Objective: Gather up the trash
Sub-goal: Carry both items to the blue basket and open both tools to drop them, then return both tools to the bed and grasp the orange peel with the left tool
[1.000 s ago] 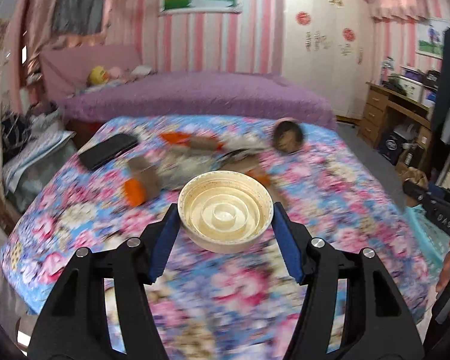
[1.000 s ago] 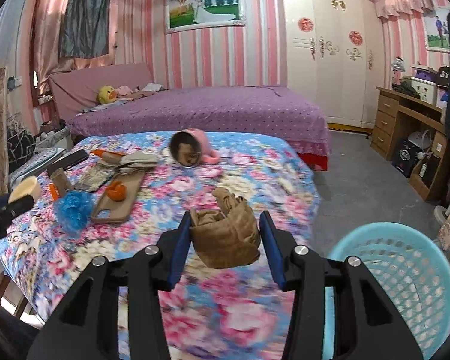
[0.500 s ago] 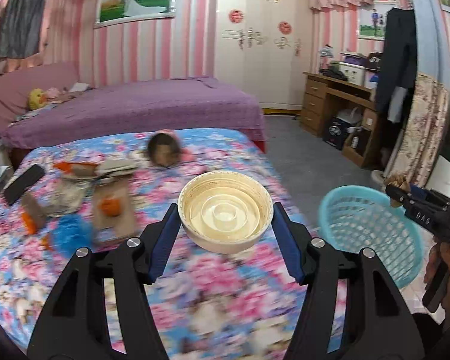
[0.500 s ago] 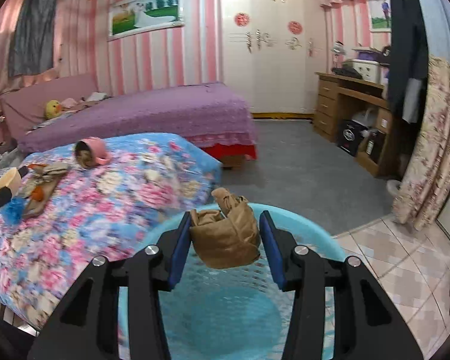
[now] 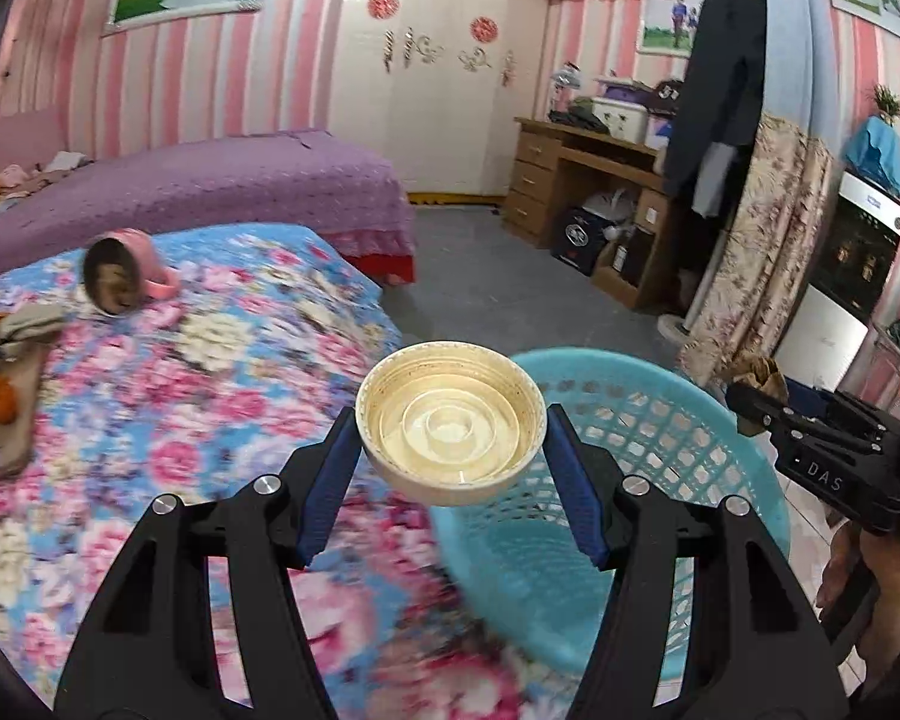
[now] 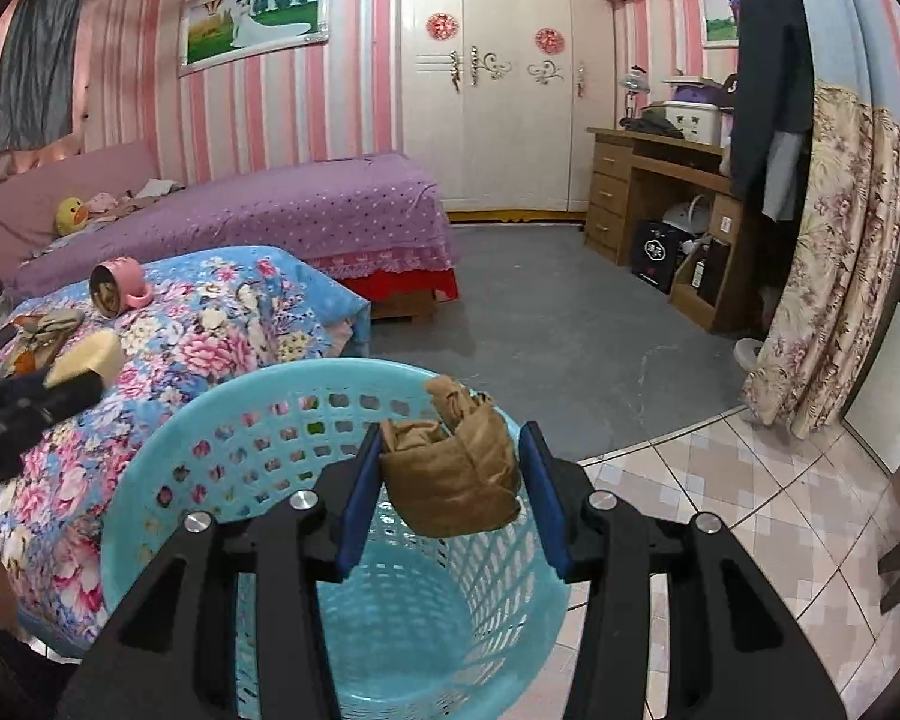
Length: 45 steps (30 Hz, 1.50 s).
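Note:
My left gripper point(image 5: 450, 450) is shut on a cream plastic lid point(image 5: 450, 423), held over the floral bedspread just left of the blue basket point(image 5: 660, 420). My right gripper point(image 6: 450, 480) is shut on a crumpled brown paper wad point(image 6: 456, 480), held above the open basket point(image 6: 222, 420). The right gripper with the wad also shows in the left wrist view point(image 5: 756, 384) beyond the basket. The left gripper with the lid shows in the right wrist view point(image 6: 84, 360).
A floral-covered bed point(image 6: 222, 312) holds a pink mug point(image 6: 117, 285) on its side and leftover scraps point(image 5: 6, 372). A purple bed point(image 6: 270, 210) stands behind. A wooden desk point(image 6: 660, 192) and a floral curtain point(image 6: 828, 300) are at the right.
Both grippers swung right, away from the bed toward the basket. The right gripper came over the basket with the wad; the left neared the basket's rim with the lid.

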Each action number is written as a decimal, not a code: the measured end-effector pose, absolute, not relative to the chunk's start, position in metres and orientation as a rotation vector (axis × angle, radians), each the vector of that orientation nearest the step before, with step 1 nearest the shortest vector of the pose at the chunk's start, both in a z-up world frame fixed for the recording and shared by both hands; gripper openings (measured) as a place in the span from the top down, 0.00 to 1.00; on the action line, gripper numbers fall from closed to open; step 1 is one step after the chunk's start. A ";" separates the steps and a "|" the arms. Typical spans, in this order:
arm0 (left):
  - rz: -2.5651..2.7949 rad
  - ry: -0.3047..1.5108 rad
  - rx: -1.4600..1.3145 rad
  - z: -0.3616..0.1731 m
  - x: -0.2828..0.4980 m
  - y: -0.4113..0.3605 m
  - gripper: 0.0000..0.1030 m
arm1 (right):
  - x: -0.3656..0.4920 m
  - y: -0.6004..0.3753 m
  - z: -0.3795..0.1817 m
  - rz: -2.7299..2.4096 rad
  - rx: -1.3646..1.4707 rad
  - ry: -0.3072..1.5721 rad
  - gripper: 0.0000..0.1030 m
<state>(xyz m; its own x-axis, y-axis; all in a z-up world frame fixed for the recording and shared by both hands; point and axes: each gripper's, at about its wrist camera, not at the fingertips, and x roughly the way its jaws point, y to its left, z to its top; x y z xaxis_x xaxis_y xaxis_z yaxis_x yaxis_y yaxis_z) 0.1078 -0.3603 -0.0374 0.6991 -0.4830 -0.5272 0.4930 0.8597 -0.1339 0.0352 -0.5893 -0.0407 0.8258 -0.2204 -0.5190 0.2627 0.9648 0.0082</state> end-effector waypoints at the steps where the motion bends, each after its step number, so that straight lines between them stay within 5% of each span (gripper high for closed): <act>1: -0.549 0.591 0.022 -0.041 0.109 -0.365 0.41 | 0.036 -0.590 -0.042 -0.261 0.085 0.544 0.56; 7: -0.597 0.613 0.077 -0.053 0.110 -0.392 0.41 | 0.037 -0.595 -0.046 -0.282 0.104 0.547 0.56; 11: -0.560 0.586 0.080 -0.048 0.111 -0.389 0.15 | 0.036 -0.599 -0.048 -0.290 0.121 0.546 0.56; 28: -0.419 0.553 0.035 -0.023 0.117 -0.316 0.06 | 0.042 -0.581 -0.046 -0.290 0.125 0.532 0.54; 32: -0.399 0.550 0.050 -0.020 0.111 -0.302 0.06 | 0.047 -0.569 -0.043 -0.302 0.106 0.526 0.29; 38: -0.378 0.542 0.041 -0.015 0.108 -0.275 0.06 | 0.054 -0.552 -0.035 -0.321 0.096 0.512 0.09; 45: -0.340 0.524 0.025 -0.001 0.107 -0.234 0.05 | 0.062 -0.525 -0.021 -0.332 0.107 0.478 0.04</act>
